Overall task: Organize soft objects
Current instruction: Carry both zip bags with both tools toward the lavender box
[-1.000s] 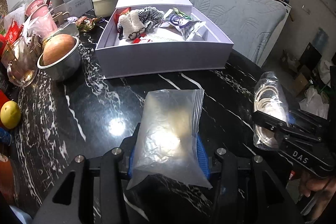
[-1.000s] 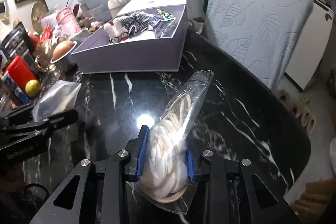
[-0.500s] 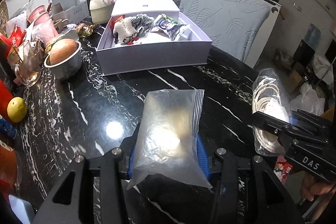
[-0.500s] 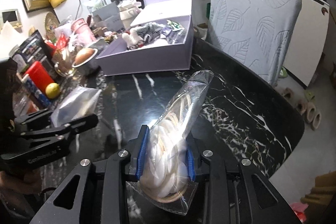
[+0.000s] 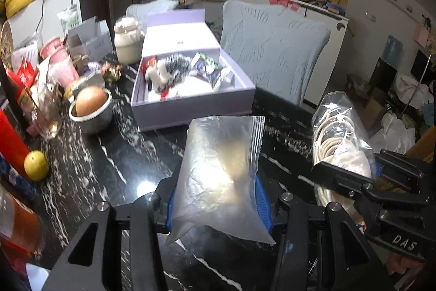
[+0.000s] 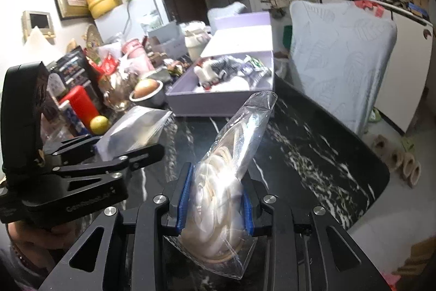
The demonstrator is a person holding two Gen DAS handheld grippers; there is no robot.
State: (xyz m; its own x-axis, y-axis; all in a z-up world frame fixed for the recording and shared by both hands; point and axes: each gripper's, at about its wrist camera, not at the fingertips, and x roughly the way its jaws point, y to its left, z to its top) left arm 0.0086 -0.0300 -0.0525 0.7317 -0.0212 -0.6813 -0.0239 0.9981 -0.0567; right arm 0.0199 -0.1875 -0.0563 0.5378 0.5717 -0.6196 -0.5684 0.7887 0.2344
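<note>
My left gripper [image 5: 218, 206] is shut on a frosted zip bag [image 5: 220, 171] and holds it above the black marble table [image 5: 114, 154]. My right gripper [image 6: 215, 198] is shut on a clear bag of coiled white cord [image 6: 220, 182], also held above the table. Each gripper shows in the other's view: the right one [image 5: 351, 176] at the right, the left one [image 6: 128, 143] at the left. An open lilac box [image 5: 190, 105] holding soft toys and packets stands farther back; it also shows in the right wrist view [image 6: 218, 97].
A metal bowl with an onion [image 5: 91, 105], a lemon [image 5: 36, 165], a red container [image 5: 11, 143], jars and packets crowd the table's left side. A chair with a pale blue cover [image 5: 272, 53] stands behind the box. The table's right edge [image 6: 376, 182] drops to the floor.
Both grippers have risen and pulled back from the box with their bags held. The box looks smaller and farther, and more of the room shows.
</note>
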